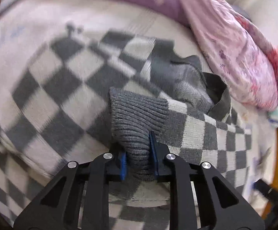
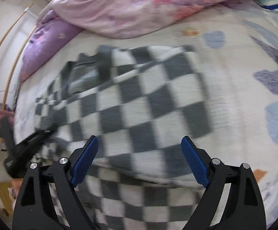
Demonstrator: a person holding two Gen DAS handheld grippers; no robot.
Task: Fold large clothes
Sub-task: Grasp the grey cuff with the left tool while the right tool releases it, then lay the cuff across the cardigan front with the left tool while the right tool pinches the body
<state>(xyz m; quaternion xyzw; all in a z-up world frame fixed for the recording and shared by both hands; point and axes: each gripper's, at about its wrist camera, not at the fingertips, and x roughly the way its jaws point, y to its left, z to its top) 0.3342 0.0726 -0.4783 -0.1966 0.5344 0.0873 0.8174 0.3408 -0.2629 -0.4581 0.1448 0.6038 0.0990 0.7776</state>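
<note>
Left gripper [image 1: 139, 153] pinches the checkered sweater's [image 1: 62, 95] grey ribbed cuff [image 1: 137, 118] (bunched between pads); right gripper [image 2: 139, 161] gapes empty above it.

sweater [image 2: 139, 99] on bed sheet [image 2: 234, 76], quilt [image 2: 139, 5] behind it

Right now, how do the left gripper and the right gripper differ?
The left gripper is pinched shut on the grey ribbed cuff of the checkered sweater; the right gripper stands wide open, holding nothing. Both have blue pads and point down at the sweater on the bed.
</note>
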